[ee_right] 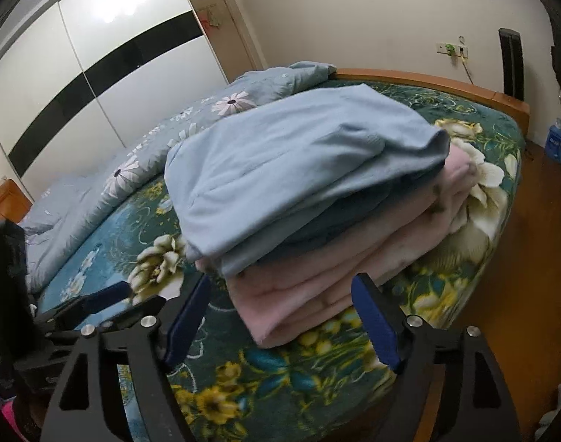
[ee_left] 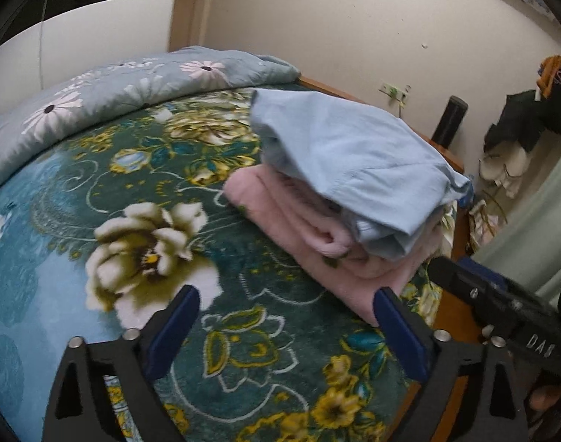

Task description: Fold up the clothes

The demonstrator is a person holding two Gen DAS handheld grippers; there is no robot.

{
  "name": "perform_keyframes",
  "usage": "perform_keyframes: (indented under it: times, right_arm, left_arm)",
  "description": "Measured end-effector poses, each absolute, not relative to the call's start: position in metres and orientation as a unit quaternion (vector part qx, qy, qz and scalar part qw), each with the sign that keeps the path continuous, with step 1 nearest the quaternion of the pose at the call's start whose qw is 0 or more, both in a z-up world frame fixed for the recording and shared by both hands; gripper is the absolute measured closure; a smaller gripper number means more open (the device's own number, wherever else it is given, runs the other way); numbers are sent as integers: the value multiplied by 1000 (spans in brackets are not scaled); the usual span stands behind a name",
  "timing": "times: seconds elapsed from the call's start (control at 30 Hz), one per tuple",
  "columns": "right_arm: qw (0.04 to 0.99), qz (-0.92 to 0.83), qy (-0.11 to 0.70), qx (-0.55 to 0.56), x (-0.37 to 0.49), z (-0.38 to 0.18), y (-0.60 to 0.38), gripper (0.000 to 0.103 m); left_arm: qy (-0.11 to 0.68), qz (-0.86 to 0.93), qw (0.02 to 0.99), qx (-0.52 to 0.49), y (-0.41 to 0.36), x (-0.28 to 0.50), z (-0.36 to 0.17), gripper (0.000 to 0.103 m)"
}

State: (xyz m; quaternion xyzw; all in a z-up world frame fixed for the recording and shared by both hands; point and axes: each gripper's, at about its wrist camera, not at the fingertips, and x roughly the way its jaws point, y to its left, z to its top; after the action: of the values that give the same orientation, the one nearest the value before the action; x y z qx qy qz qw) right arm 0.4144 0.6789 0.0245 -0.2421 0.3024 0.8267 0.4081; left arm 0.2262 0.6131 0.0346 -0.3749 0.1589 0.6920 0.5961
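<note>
Now, line by line, with the floral blanket (ee_left: 140,169) as landmark:

Floral blanket: dark green and teal plush with cream and yellow flowers, spread over the bed; seen in both wrist views.

Light blue garment (ee_right: 299,162): folded, lying on top of the pink stack near the blanket's far corner, its lower edge sagging over the pink folds.

Pink garment (ee_right: 317,280): folded in several layers, resting directly on the blanket under the blue one; one corner juts toward the right gripper.

Left gripper (ee_left: 286,331): fingers spread apart and holding nothing, low over the blanket, short of the stack; its right blue pad (ee_left: 398,331) is just beside the pink edge.

Right gripper (ee_right: 282,316): fingers likewise released and empty, above the blanket with the pink corner between its pads.

Grey daisy quilt (ee_left: 96,99): bunched along the blanket's far side, behind the stack.

Wooden bed frame (ee_right: 428,83): runs along the blanket's edge near the wall.

Wardrobe (ee_right: 77,73): white doors with a black band, beyond the quilt.
</note>
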Motion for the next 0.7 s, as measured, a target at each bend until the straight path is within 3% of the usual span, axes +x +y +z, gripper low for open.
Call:
perform_keyframes:
  times: [0.3,0.53,0.7]
  right_arm:
    - [438,808,319,-232,426,21,666,23]
    - [447,807,321,-213,447,27,656,3]
    - [465,802,304,-221,458,27,648,0]
  left_arm:
    - [143,707,585,-371,602,216,32,0]
    - [150,738,548,-365,596,210,27,0]
    - [157,739,544,-366,593,211,24,0]
